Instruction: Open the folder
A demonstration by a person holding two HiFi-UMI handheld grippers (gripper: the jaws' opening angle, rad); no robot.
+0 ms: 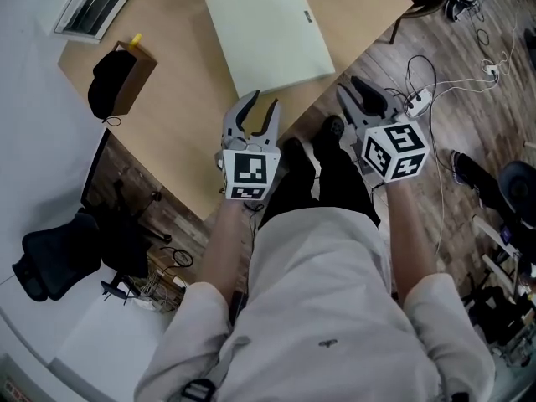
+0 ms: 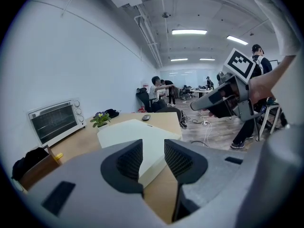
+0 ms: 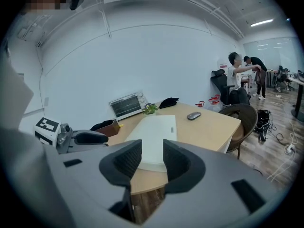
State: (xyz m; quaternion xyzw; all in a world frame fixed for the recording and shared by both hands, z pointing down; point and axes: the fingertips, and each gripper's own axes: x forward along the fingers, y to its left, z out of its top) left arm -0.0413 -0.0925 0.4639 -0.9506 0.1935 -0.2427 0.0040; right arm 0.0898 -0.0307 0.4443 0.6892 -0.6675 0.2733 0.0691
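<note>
A closed pale green folder [image 1: 268,30] lies flat on the wooden table [image 1: 180,120], near its front right edge. It also shows in the left gripper view as the folder [image 2: 135,136] and in the right gripper view as the folder [image 3: 154,129]. My left gripper [image 1: 257,111] hovers over the table just short of the folder's near edge, open and empty. My right gripper [image 1: 362,93] hangs off the table's edge over the floor, right of the folder, open and empty too. Neither touches the folder.
A brown box with a black cloth [image 1: 119,80] sits at the table's left. A toaster oven [image 3: 126,105], a small plant [image 3: 150,109] and a mouse [image 3: 193,115] stand further back. A wicker chair [image 3: 243,118] and cables [image 1: 469,78] lie to the right.
</note>
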